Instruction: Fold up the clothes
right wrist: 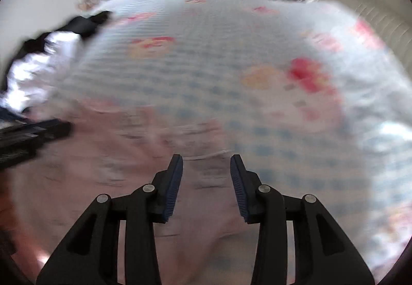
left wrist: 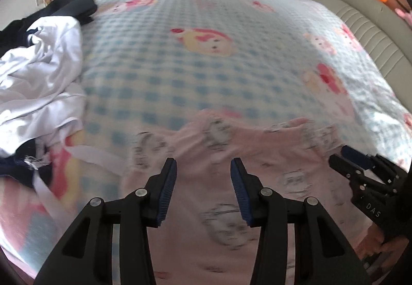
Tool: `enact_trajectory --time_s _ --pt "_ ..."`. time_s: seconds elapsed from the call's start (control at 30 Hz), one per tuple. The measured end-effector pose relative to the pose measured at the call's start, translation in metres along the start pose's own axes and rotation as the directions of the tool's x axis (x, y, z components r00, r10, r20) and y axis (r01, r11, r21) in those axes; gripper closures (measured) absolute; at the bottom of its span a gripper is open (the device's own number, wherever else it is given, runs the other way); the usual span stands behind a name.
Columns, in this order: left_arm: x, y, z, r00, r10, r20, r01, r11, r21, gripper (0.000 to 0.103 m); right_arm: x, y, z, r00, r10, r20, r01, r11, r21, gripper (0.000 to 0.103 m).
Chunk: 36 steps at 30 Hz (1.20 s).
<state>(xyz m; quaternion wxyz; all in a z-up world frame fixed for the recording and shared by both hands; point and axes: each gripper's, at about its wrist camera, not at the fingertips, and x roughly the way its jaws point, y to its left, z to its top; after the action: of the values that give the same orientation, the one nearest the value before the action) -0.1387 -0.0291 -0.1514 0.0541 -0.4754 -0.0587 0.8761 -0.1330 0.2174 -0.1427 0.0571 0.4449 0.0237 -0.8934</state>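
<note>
A pale pink garment with grey cartoon prints (left wrist: 219,197) lies spread on the near part of the bed. My left gripper (left wrist: 203,169) hovers over it, open, nothing between its fingers. At the right edge of the left wrist view the right gripper (left wrist: 346,159) shows with a hand behind it, low over the same garment. In the blurred right wrist view the pink garment (right wrist: 123,169) fills the lower left, and my right gripper (right wrist: 206,164) is open above its far edge. The left gripper (right wrist: 33,135) appears there as a dark blur at the left.
The bed carries a blue-checked sheet with pink cartoon figures (left wrist: 206,58). A heap of white and dark clothes (left wrist: 38,71) lies on its left side. A padded beige headboard (left wrist: 373,27) runs along the right. Cupboards and clutter stand beyond the far edge.
</note>
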Motion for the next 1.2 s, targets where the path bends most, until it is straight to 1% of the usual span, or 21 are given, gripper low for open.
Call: enact_trajectory --time_s 0.07,0.17,0.2,0.3,0.43,0.47,0.5,0.53,0.57,0.6,0.63,0.67,0.73,0.87,0.93,0.97,1.0,1.07,1.1,1.13,1.2 --pt "0.007 0.008 -0.001 1.000 0.029 -0.010 -0.029 1.000 -0.002 0.058 0.004 0.001 -0.001 0.999 -0.040 -0.008 0.040 0.999 -0.015 0.064" --pt "0.015 0.023 -0.002 0.994 0.105 -0.024 -0.106 0.994 -0.015 0.056 0.011 0.002 -0.001 0.995 -0.100 -0.020 0.099 0.994 -0.039 0.064" --pt "0.012 0.029 -0.003 0.995 0.101 -0.016 -0.102 0.994 -0.037 0.056 0.013 0.002 -0.002 0.993 -0.120 -0.023 0.119 0.992 -0.047 0.064" --pt "-0.003 0.041 -0.006 0.998 0.055 0.037 -0.050 0.992 -0.115 0.056 0.020 0.003 -0.003 0.983 -0.180 -0.033 0.177 0.982 -0.071 0.064" --pt "-0.010 0.033 -0.015 0.998 -0.026 0.060 0.031 0.997 -0.071 0.057 0.001 -0.004 -0.007 0.999 -0.041 -0.022 0.042 0.999 0.009 0.062" --pt "-0.009 0.027 -0.019 0.998 -0.025 0.051 0.027 0.999 -0.043 0.057 -0.004 -0.001 -0.010 1.000 -0.025 -0.019 0.025 1.000 0.005 0.062" --pt "-0.008 0.020 -0.021 0.999 -0.016 0.044 0.016 1.000 -0.015 0.057 -0.008 0.005 -0.014 1.000 -0.012 -0.017 0.012 1.000 -0.005 0.062" --pt "-0.005 0.015 -0.023 0.999 0.028 0.039 -0.029 1.000 0.010 0.057 -0.012 0.010 -0.020 1.000 -0.005 -0.019 0.005 1.000 -0.018 0.062" --pt "-0.003 0.014 -0.026 0.995 0.096 0.028 -0.097 0.995 0.031 0.056 -0.016 0.015 -0.026 1.000 0.001 -0.021 -0.001 0.999 -0.032 0.062" --pt "-0.002 0.014 -0.028 0.987 0.158 0.014 -0.158 0.986 0.046 0.055 -0.016 0.017 -0.031 0.999 -0.025 -0.034 0.024 0.999 -0.043 0.062" --pt "-0.003 0.019 -0.029 0.983 0.185 -0.004 -0.185 0.982 0.040 0.055 -0.016 0.018 -0.036 0.997 -0.058 -0.048 0.055 0.997 -0.054 0.062" --pt "-0.009 0.021 -0.032 0.987 0.159 0.002 -0.159 0.987 0.030 0.055 -0.016 0.017 -0.043 0.993 -0.102 -0.063 0.099 0.993 -0.059 0.062" --pt "-0.020 0.026 -0.038 0.994 0.106 0.013 -0.106 0.994 0.010 0.055 -0.023 0.009 -0.053 0.990 -0.126 -0.066 0.126 0.992 -0.016 0.061" --pt "-0.043 0.035 -0.050 0.999 0.001 0.040 0.001 1.000 -0.028 0.056 -0.057 0.032 -0.066 0.975 -0.216 0.052 0.220 0.970 -0.104 0.059" --pt "-0.047 0.034 -0.062 0.999 -0.043 0.025 0.044 0.999 -0.032 0.056 -0.064 0.044 -0.069 0.983 -0.164 0.087 0.175 0.975 -0.138 0.058" --pt "-0.046 0.031 -0.068 0.998 -0.054 0.010 0.055 0.998 -0.029 0.056 -0.063 0.048 -0.070 0.991 -0.111 0.073 0.120 0.984 -0.132 0.058" --pt "-0.044 0.028 -0.071 0.999 -0.032 0.000 0.032 0.999 -0.016 0.056 -0.062 0.052 -0.072 0.997 -0.054 0.055 0.061 0.991 -0.121 0.058" --pt "-0.041 0.027 -0.076 0.997 0.073 -0.021 -0.073 0.997 0.028 0.054 -0.052 0.051 -0.079 0.997 -0.076 0.015 0.077 0.990 -0.121 0.058" --pt "-0.041 0.030 -0.076 0.993 0.109 -0.031 -0.108 0.993 0.035 0.054 -0.047 0.050 -0.083 0.996 -0.093 -0.006 0.091 0.988 -0.122 0.058" --pt "-0.043 0.036 -0.076 0.993 0.116 -0.038 -0.115 0.993 0.020 0.054 -0.043 0.049 -0.086 0.994 -0.109 -0.026 0.105 0.987 -0.124 0.058" --pt "-0.047 0.049 -0.075 0.993 0.108 -0.040 -0.110 0.994 -0.030 0.054 -0.044 0.038 -0.091 0.992 -0.119 -0.043 0.115 0.990 -0.079 0.058"
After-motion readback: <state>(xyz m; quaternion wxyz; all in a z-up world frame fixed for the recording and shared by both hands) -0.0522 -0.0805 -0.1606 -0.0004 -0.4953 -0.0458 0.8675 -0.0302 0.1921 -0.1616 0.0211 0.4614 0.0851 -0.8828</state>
